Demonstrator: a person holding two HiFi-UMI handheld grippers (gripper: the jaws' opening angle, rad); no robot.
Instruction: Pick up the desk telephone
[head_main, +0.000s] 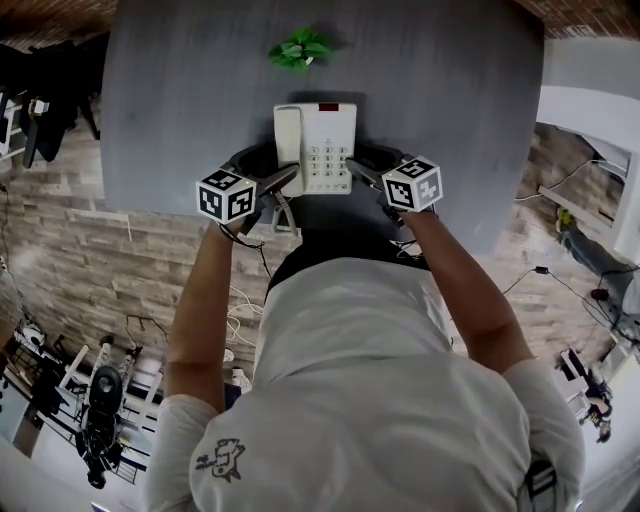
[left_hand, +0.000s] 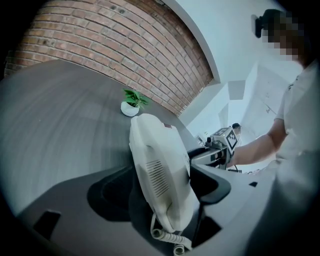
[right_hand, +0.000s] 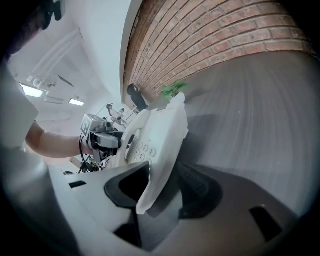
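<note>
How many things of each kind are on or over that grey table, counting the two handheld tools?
White plastic desk telephone: 1
Small green plant in a white pot: 1
Handheld two-jaw tools with marker cubes: 2, the left gripper and the right gripper
Total: 4
</note>
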